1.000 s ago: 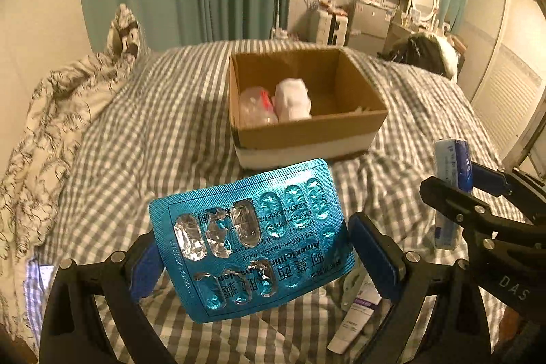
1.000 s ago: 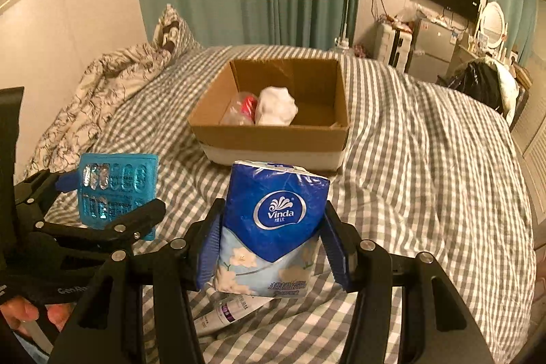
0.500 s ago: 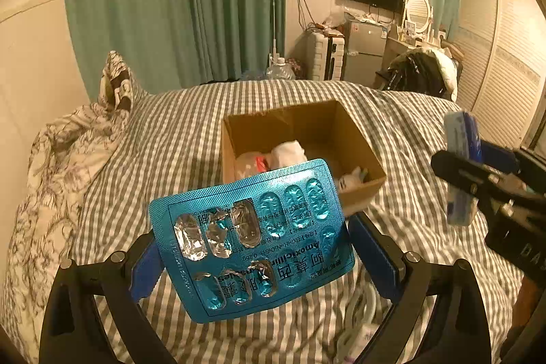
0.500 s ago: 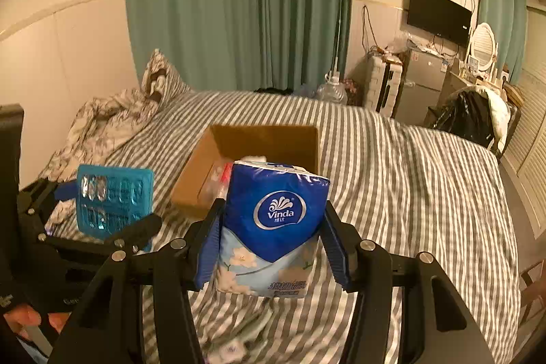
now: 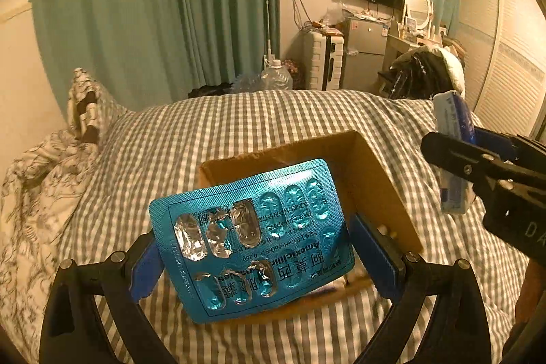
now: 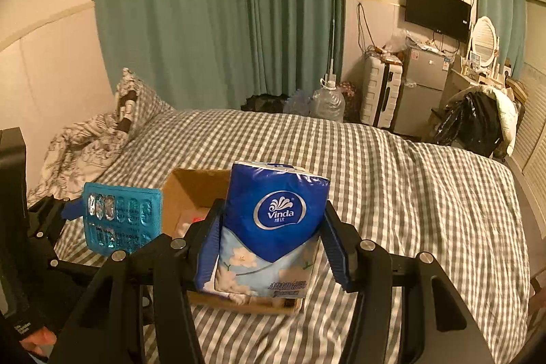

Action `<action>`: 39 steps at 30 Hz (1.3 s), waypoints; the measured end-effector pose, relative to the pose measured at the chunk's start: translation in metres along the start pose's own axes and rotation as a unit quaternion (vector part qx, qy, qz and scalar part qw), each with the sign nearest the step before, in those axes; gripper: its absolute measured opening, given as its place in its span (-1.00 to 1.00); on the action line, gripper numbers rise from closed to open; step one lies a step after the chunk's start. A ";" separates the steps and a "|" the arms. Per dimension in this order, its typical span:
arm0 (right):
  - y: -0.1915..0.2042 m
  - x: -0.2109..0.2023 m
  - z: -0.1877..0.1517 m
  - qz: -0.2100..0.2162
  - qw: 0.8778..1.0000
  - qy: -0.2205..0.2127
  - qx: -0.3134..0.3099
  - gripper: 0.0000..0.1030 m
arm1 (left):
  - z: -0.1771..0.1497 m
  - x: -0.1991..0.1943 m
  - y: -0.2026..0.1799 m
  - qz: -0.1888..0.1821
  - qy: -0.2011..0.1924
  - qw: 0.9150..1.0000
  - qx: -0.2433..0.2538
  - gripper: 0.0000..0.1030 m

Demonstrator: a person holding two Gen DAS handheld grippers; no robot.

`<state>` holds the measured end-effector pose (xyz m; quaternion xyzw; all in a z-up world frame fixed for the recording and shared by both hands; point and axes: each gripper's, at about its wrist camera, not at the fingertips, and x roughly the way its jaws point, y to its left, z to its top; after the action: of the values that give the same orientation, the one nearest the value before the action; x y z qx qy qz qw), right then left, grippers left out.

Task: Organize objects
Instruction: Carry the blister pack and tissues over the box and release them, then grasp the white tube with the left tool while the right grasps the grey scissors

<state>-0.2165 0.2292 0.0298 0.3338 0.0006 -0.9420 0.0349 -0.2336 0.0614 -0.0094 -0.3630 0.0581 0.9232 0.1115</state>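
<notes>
Left tongs (image 5: 262, 253) clenched on blister pack (image 5: 250, 239), right tongs (image 6: 269, 243) on tissue pack (image 6: 273, 227) — both carried above cardboard box (image 5: 375, 173) just ahead-below. Next, judged: lower, release inside.

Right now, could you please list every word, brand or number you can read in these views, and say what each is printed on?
"Vinda": white logo on the blue tissue pack in the right gripper.
"Amoxicillin", upside down, partly covered: blister pack in the left gripper.
"0.25g": same blister pack, faint.
Large Chinese characters on the blister pack and small print on the tissue pack: too blurred to read.
"DA", cut off: right gripper's body, seen from the left wrist.
</notes>
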 end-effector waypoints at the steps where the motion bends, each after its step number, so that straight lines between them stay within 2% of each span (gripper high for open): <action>1: -0.002 0.008 0.001 0.000 1.000 0.004 0.002 0.04 | 0.001 0.007 0.000 -0.002 0.002 1.000 0.000 0.93; 4: -0.006 0.033 -0.002 0.004 1.000 0.016 0.008 0.04 | 0.002 0.032 -0.001 -0.011 0.008 1.000 0.004 0.94; 6: -0.011 0.042 -0.006 0.022 0.999 0.013 0.019 0.08 | 0.000 0.048 -0.003 -0.014 0.016 1.000 0.008 0.97; 7: -0.012 0.047 -0.007 0.029 0.999 0.015 0.023 0.11 | -0.002 0.052 -0.002 -0.013 0.020 1.000 0.007 0.97; 8: -0.014 0.051 -0.009 0.032 0.999 0.018 0.025 0.26 | -0.005 0.057 -0.002 -0.014 0.026 1.000 0.004 0.99; 9: -0.014 0.051 -0.010 0.029 0.999 0.017 0.024 0.36 | -0.007 0.061 -0.001 -0.017 0.034 0.999 -0.001 1.00; 12: -0.011 0.050 -0.011 0.018 1.000 0.016 0.017 0.38 | -0.011 0.067 0.001 -0.028 0.056 0.998 -0.020 1.00; 14: -0.011 0.044 -0.011 0.015 1.000 0.015 0.019 0.41 | -0.010 0.062 0.001 -0.025 0.055 0.998 -0.022 1.00; 20: -0.009 0.002 -0.003 -0.005 1.000 0.001 0.017 0.45 | -0.002 0.017 0.005 -0.018 0.027 0.999 -0.017 1.00; 28: 0.005 -0.093 -0.005 -0.031 0.999 -0.039 -0.010 0.51 | -0.004 -0.073 0.009 -0.015 -0.023 0.999 -0.022 1.00; 35: 0.017 -0.162 -0.040 -0.040 0.998 -0.044 -0.018 0.55 | -0.042 -0.125 0.008 0.001 -0.032 0.999 -0.021 1.00; 39: 0.027 -0.182 -0.066 -0.038 0.998 -0.038 -0.023 0.55 | -0.067 -0.144 0.006 0.001 -0.030 0.999 -0.032 1.00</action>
<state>-0.0322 0.2161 0.0939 0.2963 0.0339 -0.9545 0.0070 -0.0890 0.0197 0.0401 -0.3389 0.0260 0.9351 0.1005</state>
